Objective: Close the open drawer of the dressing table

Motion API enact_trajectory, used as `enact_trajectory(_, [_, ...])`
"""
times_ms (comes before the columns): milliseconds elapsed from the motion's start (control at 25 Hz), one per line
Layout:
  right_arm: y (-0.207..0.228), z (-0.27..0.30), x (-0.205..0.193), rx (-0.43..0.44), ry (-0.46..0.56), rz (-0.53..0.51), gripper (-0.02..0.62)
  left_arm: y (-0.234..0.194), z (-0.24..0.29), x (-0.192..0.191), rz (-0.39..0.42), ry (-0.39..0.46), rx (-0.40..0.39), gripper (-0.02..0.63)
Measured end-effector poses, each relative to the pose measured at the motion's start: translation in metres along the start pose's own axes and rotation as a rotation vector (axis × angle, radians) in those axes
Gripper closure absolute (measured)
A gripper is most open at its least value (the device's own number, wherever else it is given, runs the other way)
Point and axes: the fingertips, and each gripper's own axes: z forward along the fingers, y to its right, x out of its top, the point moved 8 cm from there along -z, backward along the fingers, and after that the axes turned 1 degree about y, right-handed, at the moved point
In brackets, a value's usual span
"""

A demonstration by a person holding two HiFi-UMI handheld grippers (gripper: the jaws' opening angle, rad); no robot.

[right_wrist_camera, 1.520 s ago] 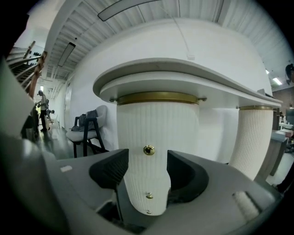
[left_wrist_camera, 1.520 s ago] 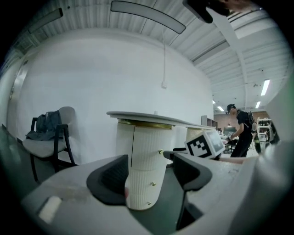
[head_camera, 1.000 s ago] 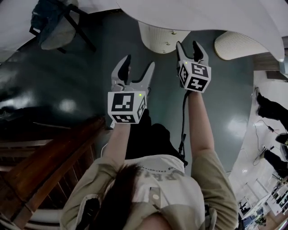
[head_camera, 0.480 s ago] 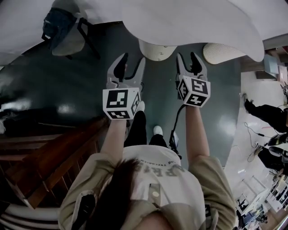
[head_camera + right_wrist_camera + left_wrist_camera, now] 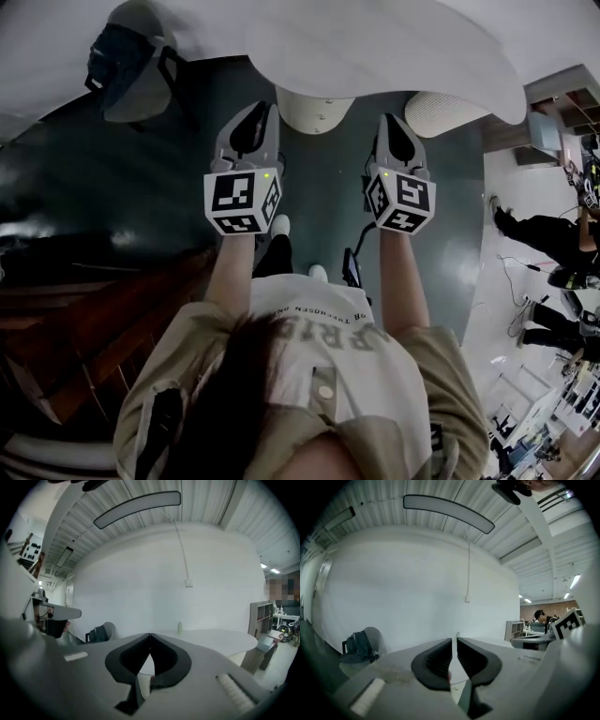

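Observation:
I hold both grippers up in front of me, pointing about level toward a white table [image 5: 375,47]. My left gripper [image 5: 265,109] is closing; in the left gripper view its pads [image 5: 440,657] stand a thin slit apart around the left gripper's [image 5: 454,640] midline, with nothing between them. The right gripper [image 5: 395,120] is shut and empty, its tips meeting in the right gripper view [image 5: 150,635]. A dark brown wooden piece of furniture [image 5: 103,319] lies at the lower left of the head view. No open drawer shows in any view.
A chair with a dark backpack [image 5: 127,61] stands by the wall at the upper left. The table's ribbed pedestals [image 5: 314,108] are just ahead of the grippers. A small bottle [image 5: 179,627] stands on the tabletop. People [image 5: 534,225] and desks are at the far right.
Both grippers have risen and their wide-open jaws have come together. The table's edge and pedestals now lie closer above them in the head view.

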Motion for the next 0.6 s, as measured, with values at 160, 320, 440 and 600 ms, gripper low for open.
enact_trajectory(160, [-0.001, -0.014, 0.001, -0.015, 0.028, 0.015, 0.589, -0.002, -0.004, 0.007, 0.021, 0.035, -0.002, 0.598])
enact_trajectory(320, [0.003, -0.02, -0.001, -0.023, 0.036, 0.029, 0.589, 0.001, 0.001, 0.013, 0.044, 0.051, -0.013, 0.598])
enact_trajectory(440, [0.003, -0.02, 0.002, -0.028, 0.054, 0.018, 0.589, 0.003, 0.004, 0.015, 0.064, 0.06, -0.018, 0.598])
enact_trajectory(600, [0.003, -0.016, 0.011, -0.037, 0.081, -0.01, 0.589, 0.001, 0.01, 0.02, 0.076, 0.063, -0.012, 0.598])
